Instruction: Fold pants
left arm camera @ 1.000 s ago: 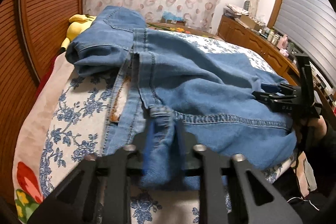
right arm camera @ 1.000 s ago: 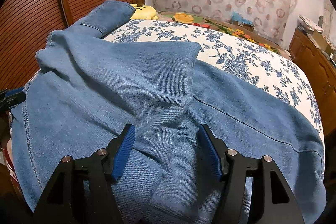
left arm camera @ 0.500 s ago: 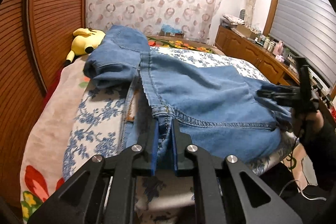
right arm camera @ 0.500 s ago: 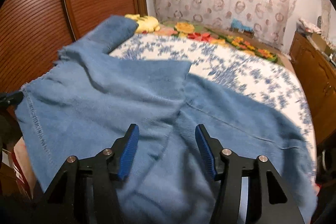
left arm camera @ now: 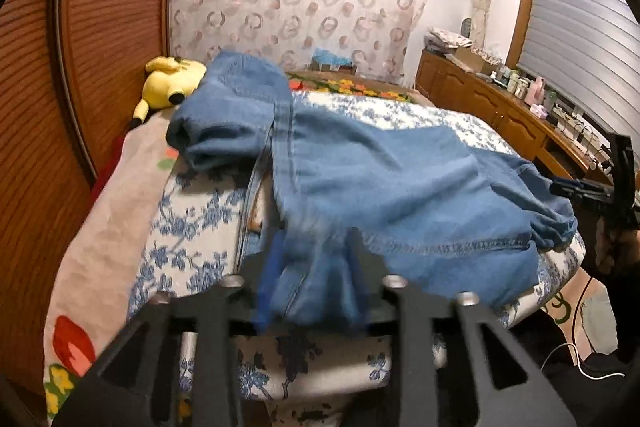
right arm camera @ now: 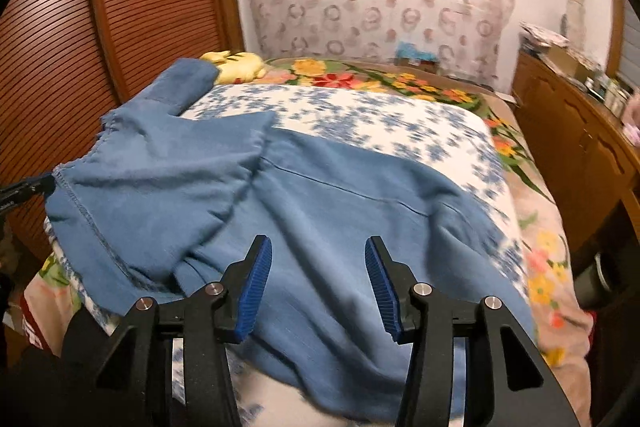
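While the left tongs [left arm camera: 316,279] stand blurred around a bunch of the pants' [left arm camera: 400,179] hem — gripped or loose, I cannot tell — and the right tongs [right arm camera: 318,283] gape empty above denim spread on the bed [right arm camera: 380,115], each should pinch a hem corner before lifting evenly.

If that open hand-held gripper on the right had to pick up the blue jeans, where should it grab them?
Probably the stitched hem edge of the blue denim jeans, approached from the near bed edge. That edge lies flat as a thin, firm layer, so the open right hand-held gripper could close across it. The broad cloth directly under it offers only loose wrinkles to pinch.
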Action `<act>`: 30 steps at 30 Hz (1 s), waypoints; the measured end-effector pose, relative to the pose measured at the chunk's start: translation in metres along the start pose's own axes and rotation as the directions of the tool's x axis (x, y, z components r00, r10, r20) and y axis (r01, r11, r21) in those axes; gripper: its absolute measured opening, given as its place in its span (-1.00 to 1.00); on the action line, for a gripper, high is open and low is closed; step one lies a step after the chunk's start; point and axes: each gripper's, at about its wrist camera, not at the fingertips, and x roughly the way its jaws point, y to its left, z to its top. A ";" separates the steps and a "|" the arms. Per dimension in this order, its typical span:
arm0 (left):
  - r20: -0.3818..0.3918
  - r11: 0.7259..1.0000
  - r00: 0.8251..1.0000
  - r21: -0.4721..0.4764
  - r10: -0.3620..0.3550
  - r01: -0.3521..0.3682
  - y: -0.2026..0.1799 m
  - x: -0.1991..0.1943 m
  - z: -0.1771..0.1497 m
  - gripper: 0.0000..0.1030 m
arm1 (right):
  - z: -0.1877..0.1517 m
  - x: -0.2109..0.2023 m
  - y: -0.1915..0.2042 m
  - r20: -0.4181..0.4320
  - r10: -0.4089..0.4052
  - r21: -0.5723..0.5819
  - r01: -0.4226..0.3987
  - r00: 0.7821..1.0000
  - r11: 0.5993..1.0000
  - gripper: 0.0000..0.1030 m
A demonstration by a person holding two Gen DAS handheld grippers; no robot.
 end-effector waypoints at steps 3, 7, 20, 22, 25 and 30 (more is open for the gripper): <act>0.000 1.000 1.000 0.013 -0.020 0.020 -0.006 0.003 0.007 0.21 | -0.007 -0.006 -0.010 0.003 -0.024 0.034 0.024 1.000 0.999 -0.02; -0.022 0.997 0.997 0.025 -0.072 0.073 -0.023 0.017 0.014 0.50 | -0.016 -0.017 -0.024 0.004 -0.053 0.066 0.053 0.999 0.996 -0.02; -0.099 0.975 0.982 0.137 -0.161 0.174 -0.106 0.065 0.028 0.50 | -0.042 -0.053 -0.069 -0.036 -0.169 0.117 0.172 0.985 0.978 -0.02; -0.116 0.970 0.979 0.154 -0.169 0.186 -0.114 0.071 0.027 0.50 | -0.047 -0.056 -0.072 -0.047 -0.175 0.120 0.179 0.984 0.976 -0.02; -0.132 0.966 0.975 0.162 -0.180 0.200 -0.123 0.077 0.025 0.50 | -0.051 -0.056 -0.076 -0.064 -0.175 0.128 0.182 0.982 0.975 -0.02; -0.153 0.967 0.973 0.162 -0.173 0.197 -0.126 0.085 0.021 0.50 | -0.052 -0.044 -0.083 -0.098 -0.177 0.133 0.189 0.979 0.973 -0.02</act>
